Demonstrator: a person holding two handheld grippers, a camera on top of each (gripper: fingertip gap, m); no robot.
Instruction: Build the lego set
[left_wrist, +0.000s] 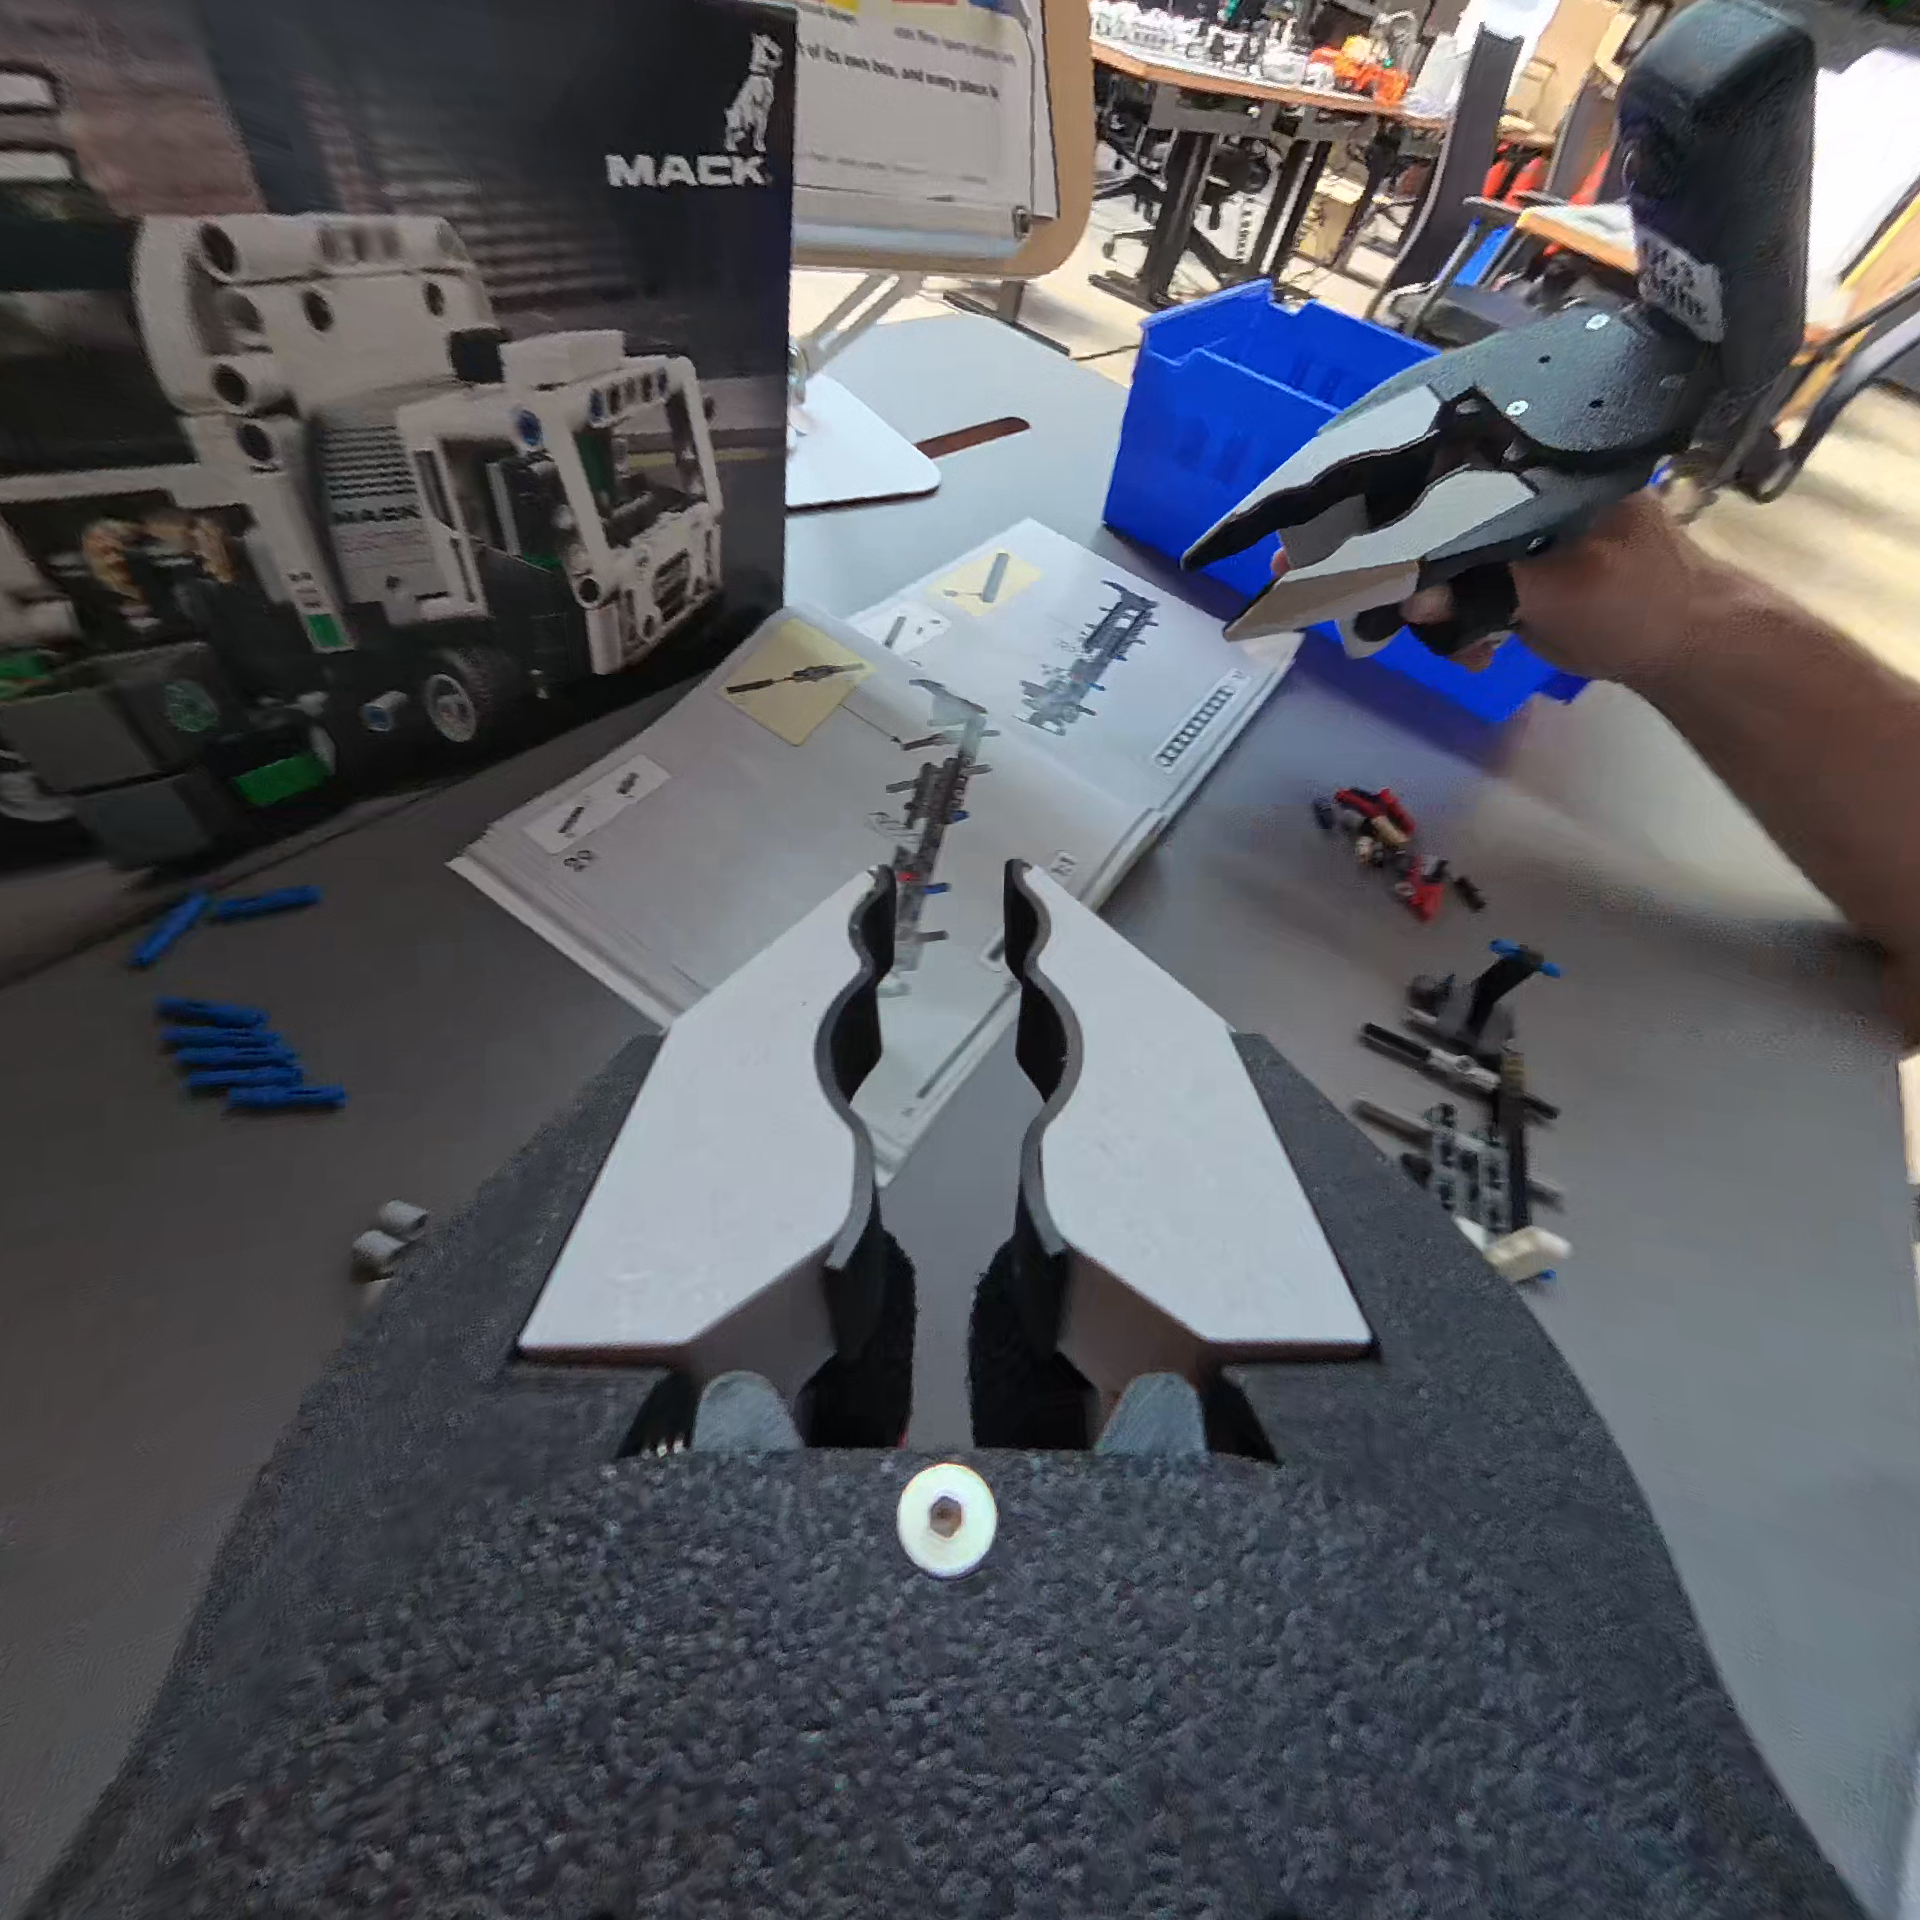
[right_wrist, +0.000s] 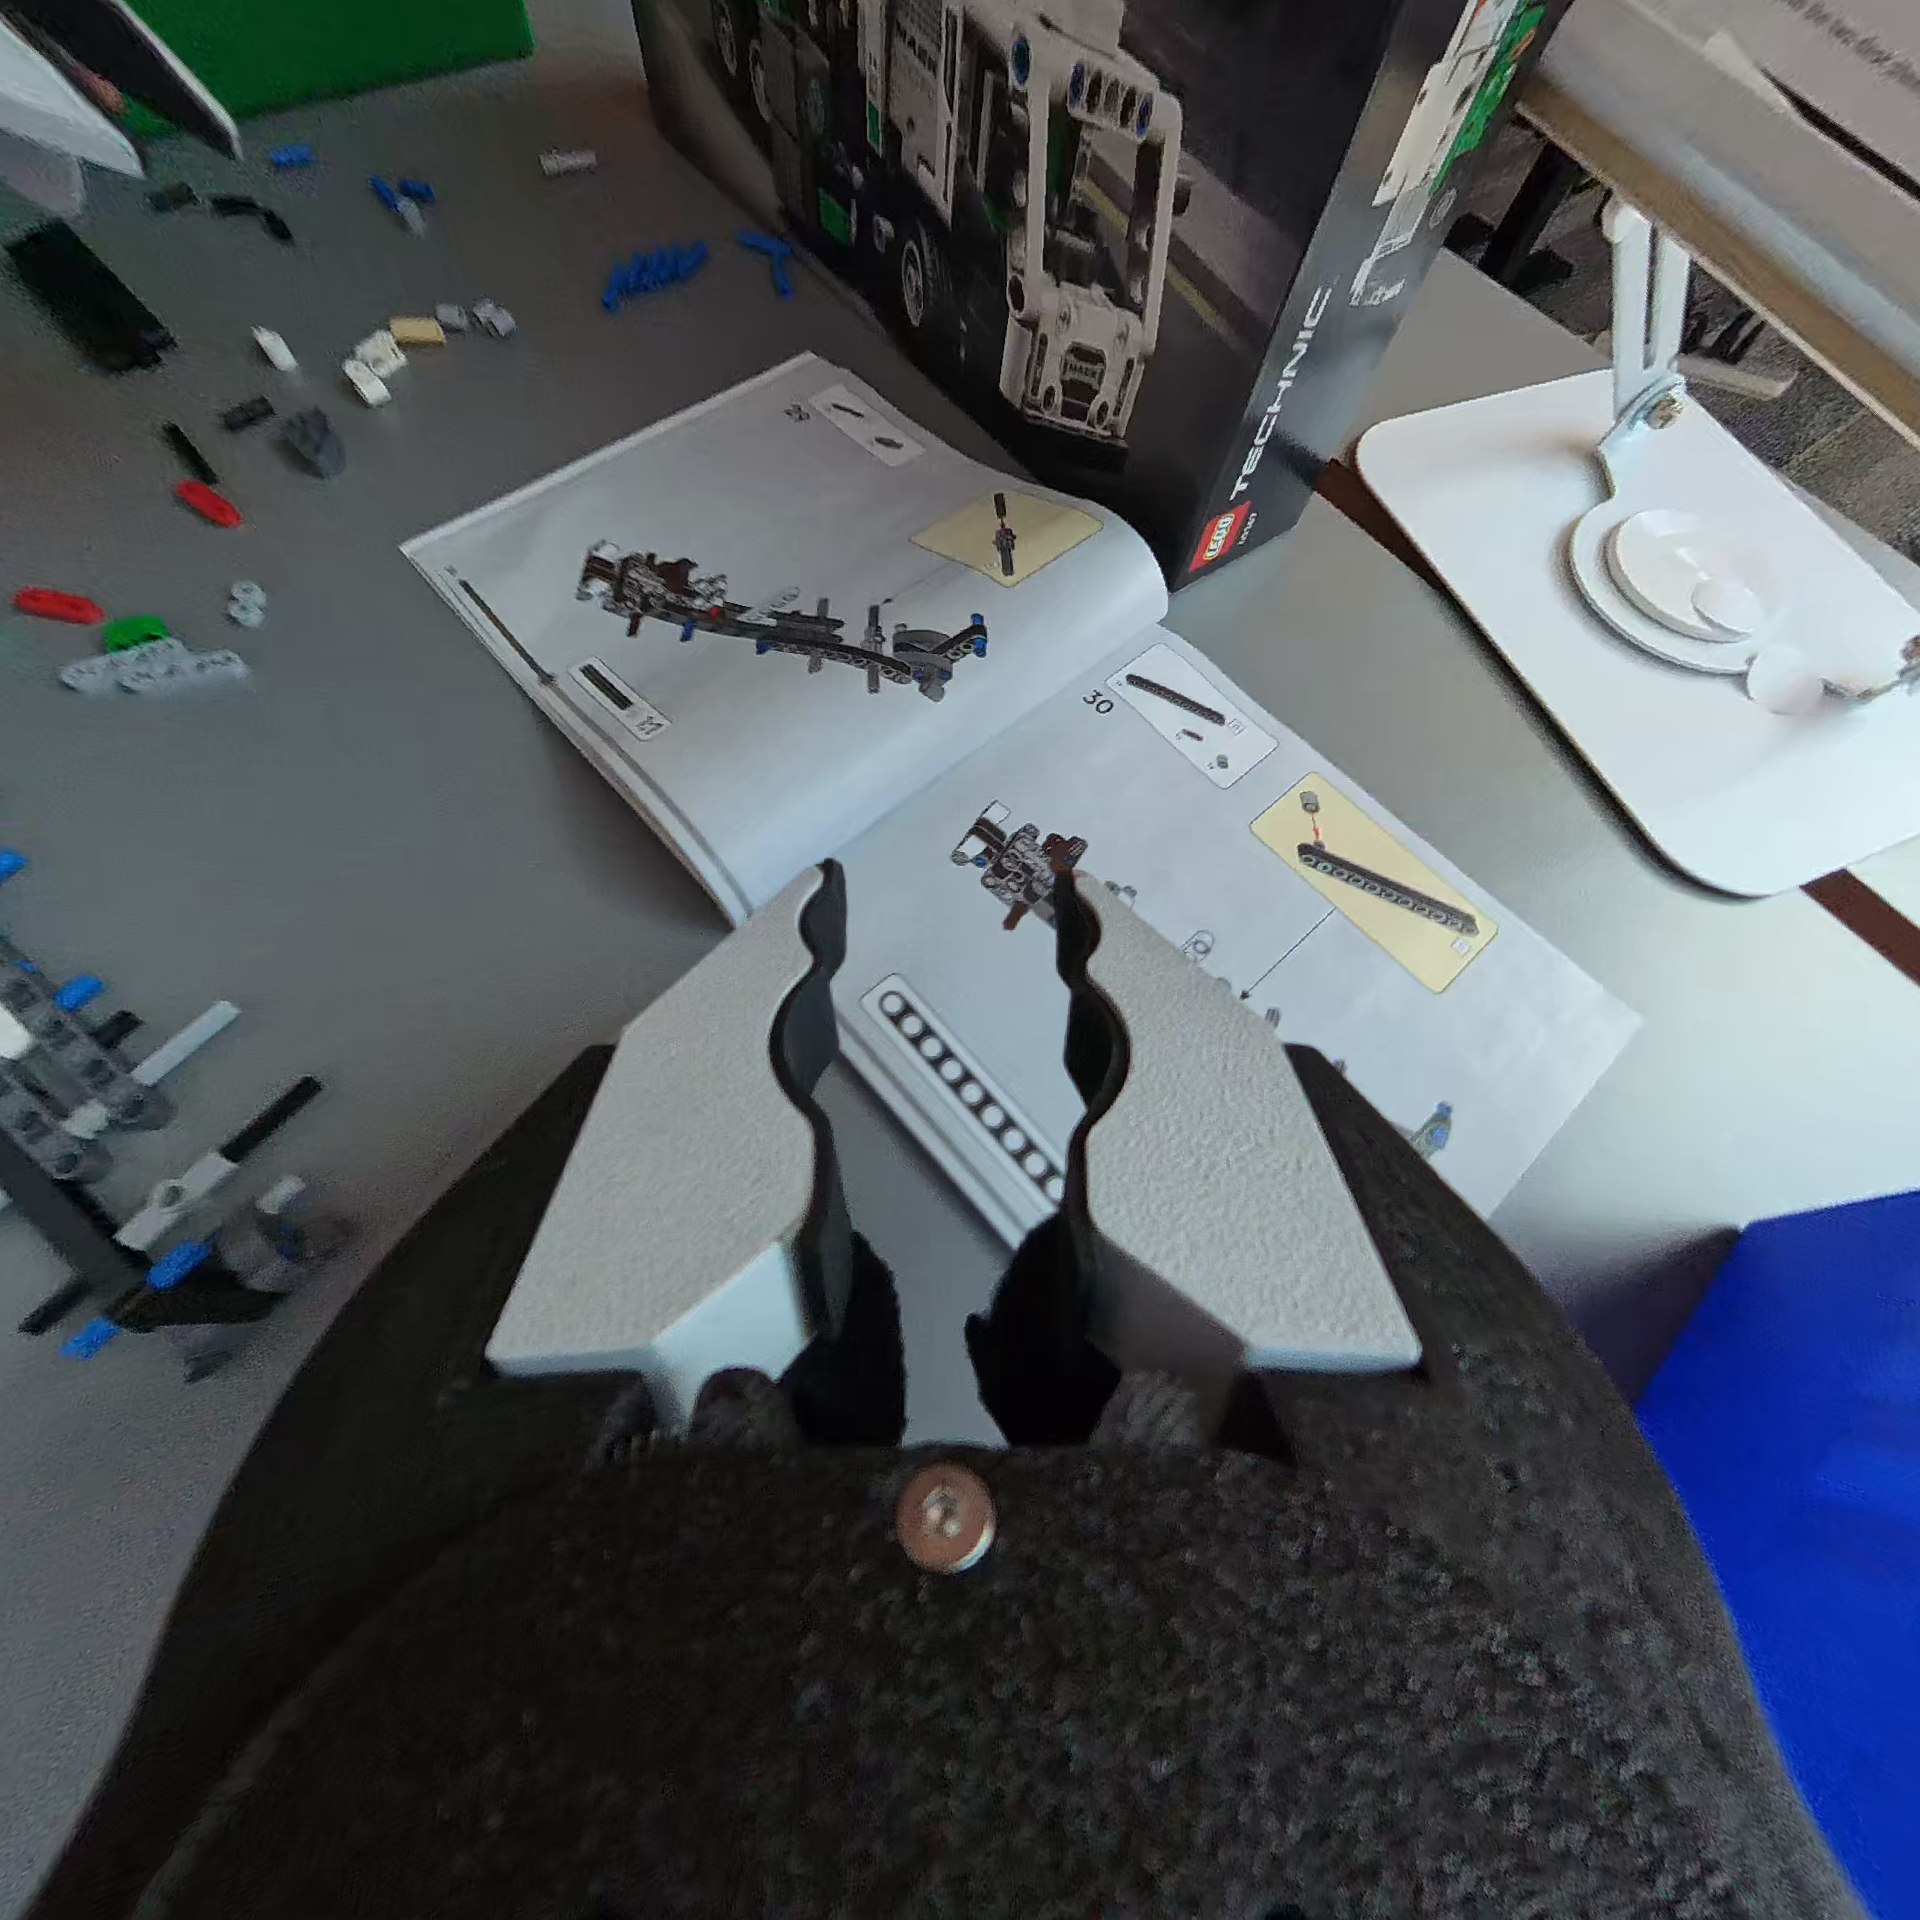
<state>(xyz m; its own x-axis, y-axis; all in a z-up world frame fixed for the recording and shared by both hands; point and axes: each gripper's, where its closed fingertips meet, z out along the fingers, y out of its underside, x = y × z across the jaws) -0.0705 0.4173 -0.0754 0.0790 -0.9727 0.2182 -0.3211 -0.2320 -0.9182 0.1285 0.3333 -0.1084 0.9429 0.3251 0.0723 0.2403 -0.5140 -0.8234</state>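
Table: grey top (right_wrist: 312, 831), cluttered with building-kit parts, both grippers held above it.
Box: dark kit box (left_wrist: 395, 416) with a white truck pictured, standing upright at the back, its corner just beside the booklet.
Booklet: open instruction booklet (right_wrist: 935, 727), flat, pages of assembly diagrams, spine slightly humped.
Bin: blue bin (left_wrist: 1247, 416) beyond the booklet's far corner.
Left gripper: left gripper (left_wrist: 948, 883) over the booklet's near edge, fingers apart, nothing between them.
Right gripper: right gripper (right_wrist: 940, 883) over the other page, fingers wide, bare; seen from the left view it hangs in front of the bin.
Assembly: dark partial build (left_wrist: 1475, 1101) with blue pins, lying right of the left gripper, well apart from both.
Loose parts: blue pins (left_wrist: 244, 1055) in a row at left; red and black bits (left_wrist: 1382, 842) near the booklet, blurred, probably connectors.
Risk: a low sweep could scatter the pins or knock the upright box; the humped page could catch a fingertip and drag.
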